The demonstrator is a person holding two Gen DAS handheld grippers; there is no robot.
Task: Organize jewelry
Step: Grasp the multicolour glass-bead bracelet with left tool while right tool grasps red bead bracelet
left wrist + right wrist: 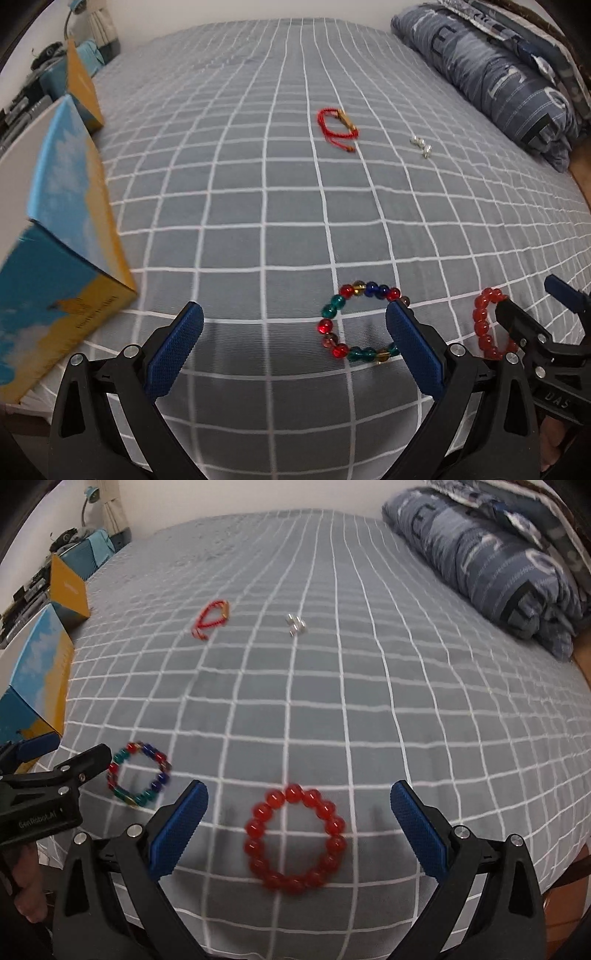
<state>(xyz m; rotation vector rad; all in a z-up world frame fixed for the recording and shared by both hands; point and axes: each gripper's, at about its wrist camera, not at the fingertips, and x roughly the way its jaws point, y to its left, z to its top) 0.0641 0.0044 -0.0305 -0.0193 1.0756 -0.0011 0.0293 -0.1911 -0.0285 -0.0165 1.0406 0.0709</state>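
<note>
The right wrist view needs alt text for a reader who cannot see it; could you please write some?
An open blue-padded right claw frames a red round-bead bracelet lying on a grey white-gridded bedsheet. To its left lies a multicoloured glass-bead bracelet beside the left claw; farther off are a red cord bracelet and small silver earrings.

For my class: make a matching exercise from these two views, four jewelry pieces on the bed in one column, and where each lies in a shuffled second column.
Things
1. red bead bracelet
2. multicoloured bead bracelet
3. red cord bracelet
4. silver earrings

Places
A. far, nearest the folded quilt
B. between the open right claw's fingers
C. far, mid-bed
D. near, beside the left claw's right finger

Pairs: 1-B, 2-D, 3-C, 4-A
</note>
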